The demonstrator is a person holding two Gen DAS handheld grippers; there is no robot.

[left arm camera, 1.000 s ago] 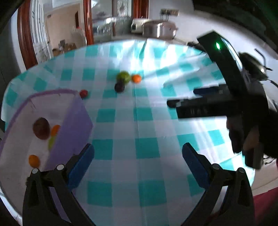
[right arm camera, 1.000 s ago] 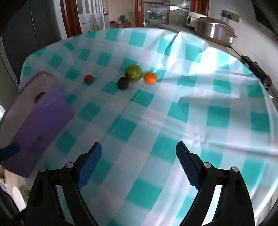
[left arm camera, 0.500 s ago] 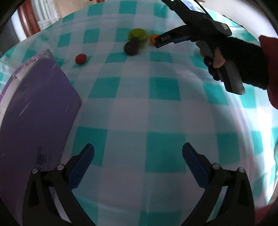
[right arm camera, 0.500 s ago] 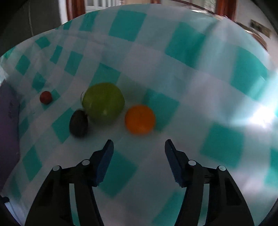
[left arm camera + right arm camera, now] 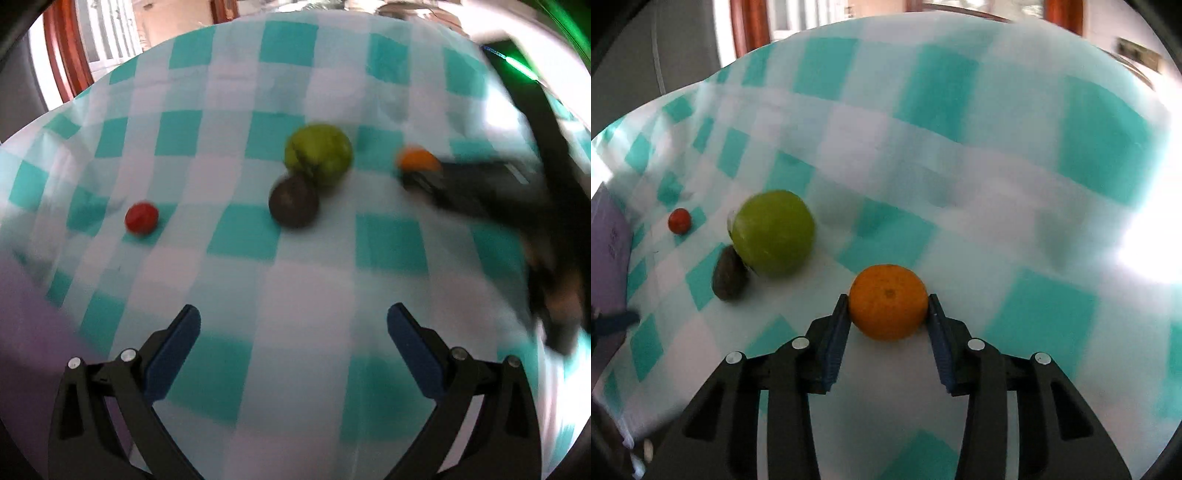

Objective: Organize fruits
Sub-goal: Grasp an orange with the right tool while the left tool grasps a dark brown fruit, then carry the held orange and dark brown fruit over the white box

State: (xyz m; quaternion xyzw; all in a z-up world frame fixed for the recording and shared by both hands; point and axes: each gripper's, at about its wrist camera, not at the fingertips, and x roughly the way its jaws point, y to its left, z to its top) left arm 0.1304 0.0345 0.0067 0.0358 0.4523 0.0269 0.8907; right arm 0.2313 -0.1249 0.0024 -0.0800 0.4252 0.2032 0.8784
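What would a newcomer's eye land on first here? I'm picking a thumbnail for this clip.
The orange, pinched between the blue pads of the right gripper low in the right wrist view. Next, to its left, the big green fruit touching a dark fruit, with a small red fruit further left on the teal checked tablecloth. The left gripper is open over bare cloth.

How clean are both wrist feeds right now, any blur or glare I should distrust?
Left wrist view: motion-blurred throughout, the right gripper and the hand behind it smeared; green fruit and dark fruit soft-edged. Right wrist view: the orange between the pads is fairly sharp, the tablecloth blurs farther out, and glare whites out the right edge. Both views bow from fisheye.
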